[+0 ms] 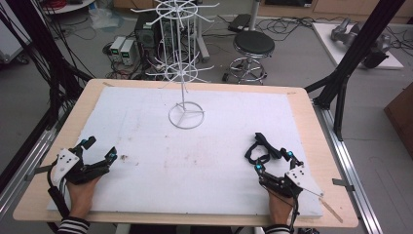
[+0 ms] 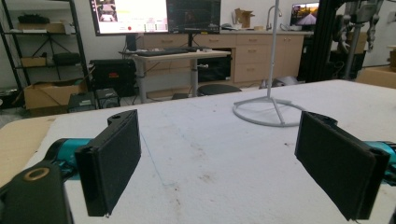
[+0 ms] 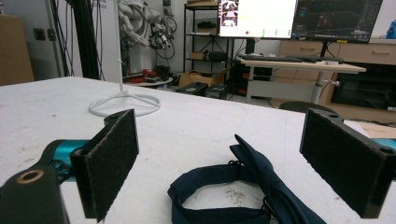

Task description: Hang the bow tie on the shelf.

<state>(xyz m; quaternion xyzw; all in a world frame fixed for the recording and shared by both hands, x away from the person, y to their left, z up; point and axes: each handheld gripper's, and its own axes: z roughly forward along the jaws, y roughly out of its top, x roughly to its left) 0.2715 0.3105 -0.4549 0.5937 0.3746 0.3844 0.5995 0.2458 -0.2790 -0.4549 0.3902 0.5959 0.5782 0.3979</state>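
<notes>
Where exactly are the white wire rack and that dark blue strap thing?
white wire rack (image 1: 186, 116): high view, on its ring base.
dark blue strap (image 3: 219, 175): right gripper view, on the loop's upper band, between the open jaws.

White mat (image 1: 195, 151) – white wire rack (image 1: 184, 58) – navy strap (image 3: 243, 186) – striped sleeve (image 1: 73, 226).

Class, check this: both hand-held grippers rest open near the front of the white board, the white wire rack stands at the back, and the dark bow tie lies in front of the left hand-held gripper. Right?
One slip: the bow tie lies in front of the right hand-held gripper, not the left hand-held gripper, as the right gripper view shows. The open jaws and the white wire rack at the back are as stated.
</notes>
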